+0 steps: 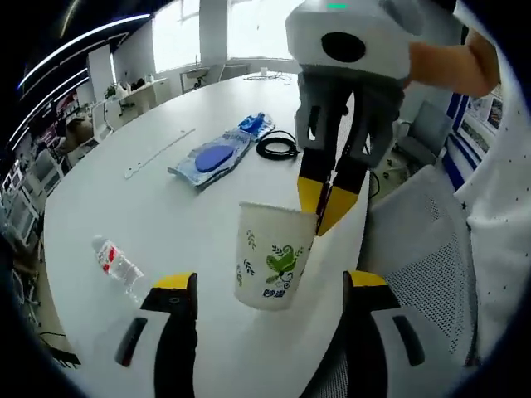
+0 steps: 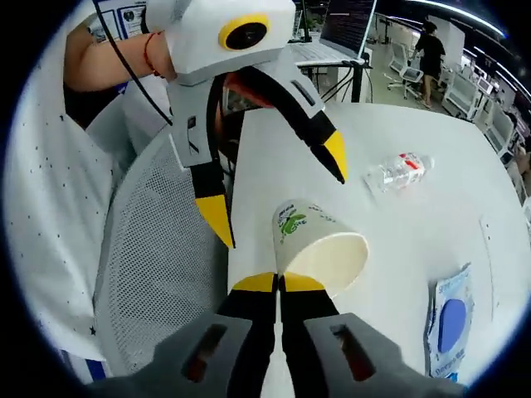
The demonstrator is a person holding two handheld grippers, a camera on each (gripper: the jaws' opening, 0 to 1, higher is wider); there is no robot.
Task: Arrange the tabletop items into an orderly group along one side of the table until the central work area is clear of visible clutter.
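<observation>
In the left gripper view, the left gripper (image 1: 270, 298) rises from the bottom edge with its yellow-tipped jaws spread wide, one on each side of a white paper cup (image 1: 274, 255) printed with green leaves; neither jaw touches it. The cup hangs at the centre of the frame, pinched at its rim by the right gripper (image 1: 326, 207), which comes down from the top with its jaws closed on the cup's upper right edge. In the right gripper view, the right gripper (image 2: 280, 283) at the lower centre has its two jaws pressed together on the cup (image 2: 319, 245) wall near the mouth, the cup tilted with its opening toward the lower right. Just beyond it the left gripper (image 2: 278, 191) reaches in from the upper left, jaws wide apart above the cup. Farther across the white table (image 1: 133, 207) lie a plastic water bottle (image 1: 118, 264) at lower left, then a blue packet (image 1: 217, 154) and a coiled black cable (image 1: 277, 147) toward upper centre.
</observation>
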